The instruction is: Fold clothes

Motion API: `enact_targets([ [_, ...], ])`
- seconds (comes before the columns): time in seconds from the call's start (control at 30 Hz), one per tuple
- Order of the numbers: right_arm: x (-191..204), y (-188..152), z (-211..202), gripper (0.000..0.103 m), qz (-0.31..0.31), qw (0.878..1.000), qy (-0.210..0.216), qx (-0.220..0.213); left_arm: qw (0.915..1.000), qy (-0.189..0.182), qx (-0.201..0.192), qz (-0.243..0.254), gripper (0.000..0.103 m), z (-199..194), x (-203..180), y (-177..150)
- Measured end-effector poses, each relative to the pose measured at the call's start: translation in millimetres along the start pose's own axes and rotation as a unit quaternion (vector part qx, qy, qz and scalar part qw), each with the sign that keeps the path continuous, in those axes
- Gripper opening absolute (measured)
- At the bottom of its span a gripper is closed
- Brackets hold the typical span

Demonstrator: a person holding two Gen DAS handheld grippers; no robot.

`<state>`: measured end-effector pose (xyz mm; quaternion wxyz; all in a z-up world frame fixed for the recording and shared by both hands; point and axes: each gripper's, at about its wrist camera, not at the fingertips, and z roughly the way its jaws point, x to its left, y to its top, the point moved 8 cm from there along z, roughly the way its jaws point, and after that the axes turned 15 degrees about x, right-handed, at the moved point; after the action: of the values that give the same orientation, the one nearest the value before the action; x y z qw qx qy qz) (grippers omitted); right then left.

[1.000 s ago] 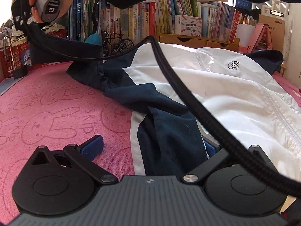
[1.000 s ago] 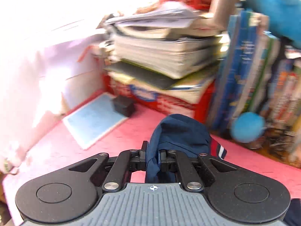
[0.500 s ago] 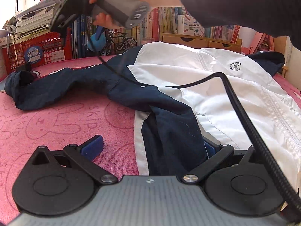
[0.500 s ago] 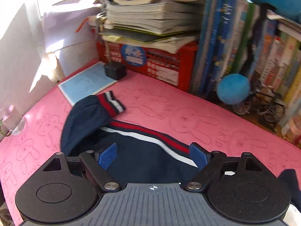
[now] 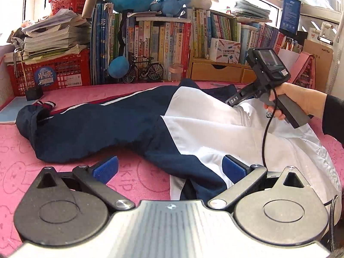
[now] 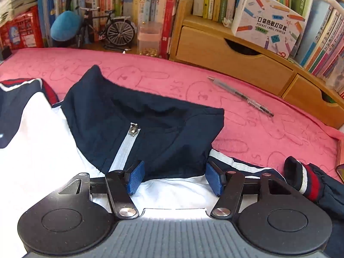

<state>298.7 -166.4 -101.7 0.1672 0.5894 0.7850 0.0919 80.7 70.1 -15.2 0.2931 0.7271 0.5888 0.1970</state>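
A navy and white zip jacket (image 5: 215, 133) lies front up on the pink mat (image 5: 25, 163). Its left sleeve (image 5: 86, 124) is stretched out flat to the left, its striped cuff (image 5: 46, 103) at the far end. My left gripper (image 5: 169, 167) is open and empty over the jacket's lower navy edge. My right gripper (image 6: 173, 179) is open and empty just below the navy collar (image 6: 146, 116) and zip pull (image 6: 132, 129). The other sleeve's striped cuff (image 6: 305, 179) lies at the right in the right wrist view. The right gripper's handle and the hand holding it (image 5: 277, 99) show in the left wrist view.
Books (image 5: 163, 43), a red basket (image 5: 49, 71) with stacked papers, a model bicycle (image 5: 144, 68) and wooden drawers (image 6: 232, 60) line the back edge. A pen (image 6: 240, 95) lies on the mat beyond the collar. A small black box (image 5: 34, 92) sits at the far left.
My right gripper let go of the left sleeve's cuff, leaving the sleeve laid out to the left, then swung right to the collar. My left gripper stayed open over the jacket's lower edge.
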Motion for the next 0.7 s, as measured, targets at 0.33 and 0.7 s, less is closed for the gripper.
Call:
enact_targets([
  [0.33, -20.6, -9.8, -26.7, 0.066, 0.014, 0.996, 0.059, -0.059, 0.9978, 0.018, 0.063, -0.009, 0.103, 68.8, -23.5, 26.0],
  [0.7, -38.4, 51.2, 11.4, 0.008, 0.080, 0.993, 0.015, -0.081, 0.9930, 0.002, 0.114, -0.032, 0.103, 100.6, -15.0, -6.3],
])
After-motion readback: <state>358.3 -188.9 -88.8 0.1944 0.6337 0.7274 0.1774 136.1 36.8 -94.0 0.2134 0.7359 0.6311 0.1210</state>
